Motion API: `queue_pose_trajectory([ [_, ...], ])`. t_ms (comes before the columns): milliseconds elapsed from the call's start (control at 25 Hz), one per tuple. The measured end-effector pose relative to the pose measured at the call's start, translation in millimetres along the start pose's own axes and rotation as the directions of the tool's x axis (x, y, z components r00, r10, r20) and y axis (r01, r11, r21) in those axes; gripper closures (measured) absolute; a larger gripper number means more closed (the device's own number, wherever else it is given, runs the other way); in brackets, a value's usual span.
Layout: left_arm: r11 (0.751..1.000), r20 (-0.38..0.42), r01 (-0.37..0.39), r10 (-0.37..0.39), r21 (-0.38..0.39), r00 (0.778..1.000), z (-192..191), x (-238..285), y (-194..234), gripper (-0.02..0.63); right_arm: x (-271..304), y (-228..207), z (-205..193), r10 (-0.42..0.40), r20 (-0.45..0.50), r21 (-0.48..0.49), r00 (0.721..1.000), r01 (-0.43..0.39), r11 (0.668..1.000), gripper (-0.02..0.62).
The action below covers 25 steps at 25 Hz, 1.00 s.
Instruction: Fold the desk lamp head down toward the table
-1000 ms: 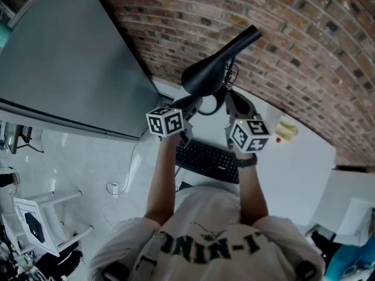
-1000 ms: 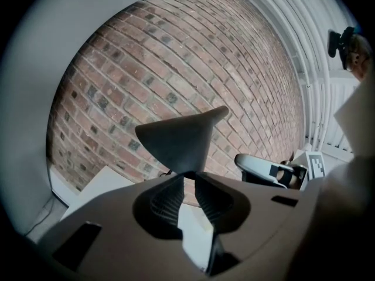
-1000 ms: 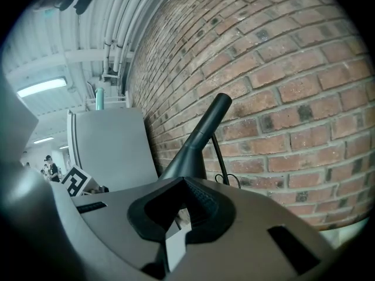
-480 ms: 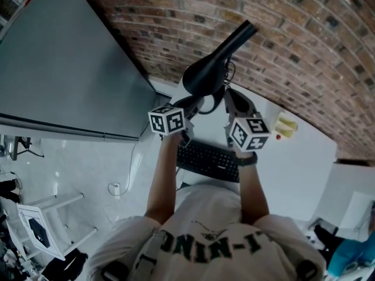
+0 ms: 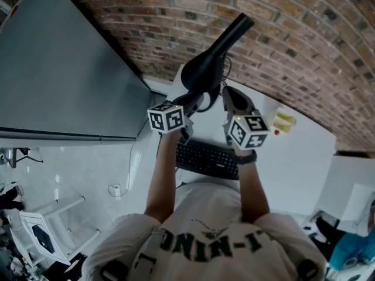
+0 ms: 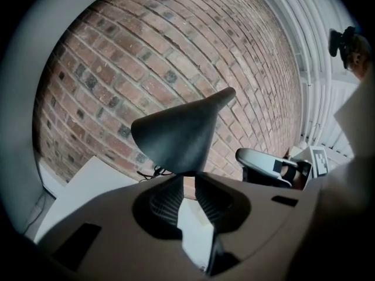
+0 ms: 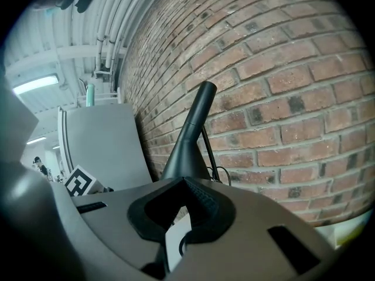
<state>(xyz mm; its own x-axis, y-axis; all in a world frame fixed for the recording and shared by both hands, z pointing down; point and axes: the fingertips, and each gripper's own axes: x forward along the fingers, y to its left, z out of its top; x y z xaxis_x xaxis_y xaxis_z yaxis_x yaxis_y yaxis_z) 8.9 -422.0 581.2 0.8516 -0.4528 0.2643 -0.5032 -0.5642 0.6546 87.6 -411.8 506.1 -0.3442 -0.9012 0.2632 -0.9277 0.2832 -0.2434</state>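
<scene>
The black desk lamp head [image 5: 203, 70] stands over the white table [image 5: 293, 157] by the brick wall, its narrow tail [image 5: 240, 25] pointing up and right. My left gripper [image 5: 195, 101] reaches its lower rim. In the left gripper view the cone-shaped lamp head [image 6: 179, 134] sits right on the jaw tips of the left gripper [image 6: 187, 179], which look shut on the rim. My right gripper [image 5: 225, 95] is beside the lamp's stem. In the right gripper view the lamp's stem [image 7: 190, 136] rises just behind the jaws of the right gripper [image 7: 183, 183]. Only a narrow gap shows between them, and their grip is hidden.
A black keyboard [image 5: 208, 160] lies near the person's body. A yellow object [image 5: 284, 122] rests on the table to the right. A large grey panel [image 5: 64, 69] stands at the left. A white cable [image 5: 135, 163] and a chair [image 5: 47, 227] are on the floor below.
The lamp head's tail points more steeply upward than a second ago. My left gripper has shifted a little with the head's rim. The right gripper has stayed in place.
</scene>
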Motion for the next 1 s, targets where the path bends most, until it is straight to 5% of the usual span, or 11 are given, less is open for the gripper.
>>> queue_pose_trajectory([
  [480, 0.997, -0.010, -0.061, 0.061, 0.036, 0.998, -10, -5, 7, 0.545, -6, 10, 2, 0.015, 0.012, -0.009, 1.000, -0.015, 1.000, 0.592],
  [720, 0.960, -0.061, -0.216, 0.230, 0.179, 0.971, -20, -16, 7, 0.540, -21, 17, 8, 0.017, 0.030, -0.019, 0.999, -0.016, 1.000, 0.592],
  [1000, 0.944, 0.014, -0.258, 0.260, 0.205, 0.965, -19, -45, -13, 0.540, -51, 16, 15, 0.001, 0.066, -0.035, 0.998, 0.001, 0.999, 0.592],
])
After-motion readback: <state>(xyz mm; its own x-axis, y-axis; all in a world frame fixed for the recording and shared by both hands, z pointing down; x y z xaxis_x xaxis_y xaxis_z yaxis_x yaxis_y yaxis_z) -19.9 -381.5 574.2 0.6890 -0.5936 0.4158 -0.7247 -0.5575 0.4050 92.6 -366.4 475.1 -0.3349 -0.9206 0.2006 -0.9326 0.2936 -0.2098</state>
